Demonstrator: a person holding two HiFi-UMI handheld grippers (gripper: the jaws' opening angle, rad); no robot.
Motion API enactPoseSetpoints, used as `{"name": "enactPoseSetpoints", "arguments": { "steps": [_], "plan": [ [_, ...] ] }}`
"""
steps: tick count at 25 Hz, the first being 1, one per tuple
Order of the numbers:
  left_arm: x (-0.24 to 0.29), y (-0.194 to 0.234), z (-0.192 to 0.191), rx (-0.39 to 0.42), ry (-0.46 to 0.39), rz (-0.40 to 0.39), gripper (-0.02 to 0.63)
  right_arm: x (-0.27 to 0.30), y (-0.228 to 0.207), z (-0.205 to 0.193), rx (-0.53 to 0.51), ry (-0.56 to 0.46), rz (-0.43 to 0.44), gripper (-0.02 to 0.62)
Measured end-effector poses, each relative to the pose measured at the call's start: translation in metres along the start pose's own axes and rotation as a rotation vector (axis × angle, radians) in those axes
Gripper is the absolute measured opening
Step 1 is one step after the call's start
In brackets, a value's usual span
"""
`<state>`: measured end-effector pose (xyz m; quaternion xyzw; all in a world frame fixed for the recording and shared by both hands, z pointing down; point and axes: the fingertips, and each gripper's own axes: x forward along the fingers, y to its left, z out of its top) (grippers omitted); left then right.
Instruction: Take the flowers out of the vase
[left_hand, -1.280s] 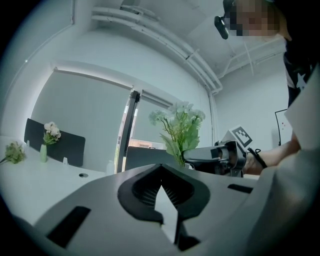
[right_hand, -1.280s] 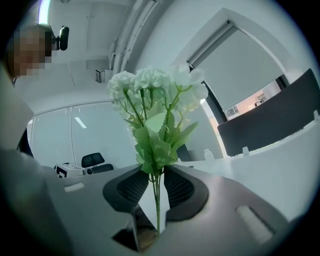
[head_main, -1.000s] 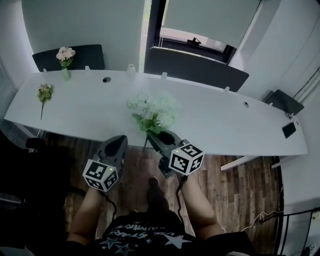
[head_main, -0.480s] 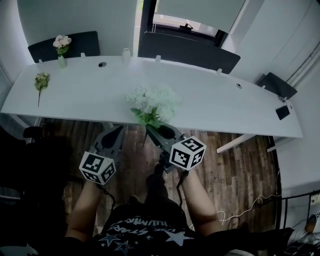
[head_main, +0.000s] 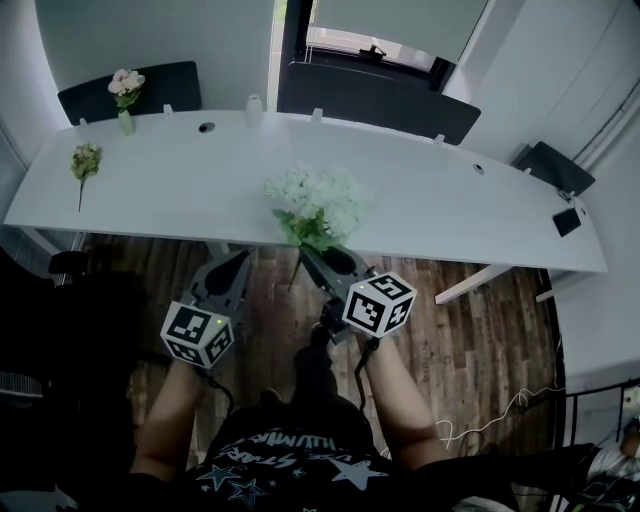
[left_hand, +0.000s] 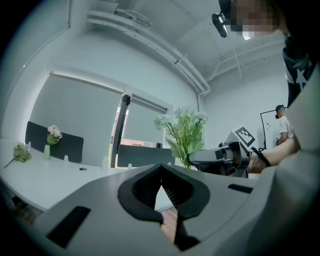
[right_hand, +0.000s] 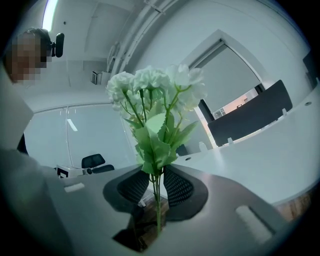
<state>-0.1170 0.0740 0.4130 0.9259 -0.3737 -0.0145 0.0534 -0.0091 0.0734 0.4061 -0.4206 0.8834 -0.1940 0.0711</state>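
A bunch of white flowers (head_main: 315, 200) with green leaves stands upright over the near edge of the long white table (head_main: 450, 215). My right gripper (head_main: 318, 258) is shut on its stems (right_hand: 156, 192), and the blooms (right_hand: 155, 85) rise above the jaws. My left gripper (head_main: 240, 262) hovers beside it on the left, shut and empty (left_hand: 161, 185). The left gripper view shows the bunch (left_hand: 185, 130) and the right gripper (left_hand: 220, 156) to its right. At the table's far left corner a small green vase (head_main: 126, 122) holds pink flowers (head_main: 127, 82). A loose sprig (head_main: 85, 162) lies near it.
Dark chairs (head_main: 375, 100) stand behind the table, another (head_main: 552, 168) at the right end. A small black device (head_main: 567, 222) lies near the right end. Wooden floor (head_main: 470, 340) is under me. Another person (left_hand: 284, 127) stands far off in the left gripper view.
Both grippers and the white bunch drew back a little from over the table toward its near edge in the first half second. They have held almost still since.
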Motion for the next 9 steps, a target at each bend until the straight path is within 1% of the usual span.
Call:
{"name": "enactPoseSetpoints", "arguments": {
  "steps": [4, 9],
  "plan": [
    [0.0002, 0.0054, 0.0037, -0.001, -0.007, 0.015, 0.009, 0.0037, 0.0007, 0.0039, -0.002, -0.004, 0.009, 0.089],
    [-0.0063, 0.0095, 0.0016, 0.006, -0.004, 0.025, 0.009, 0.0077, 0.0069, -0.0014, -0.006, 0.010, 0.024, 0.089]
  ]
}}
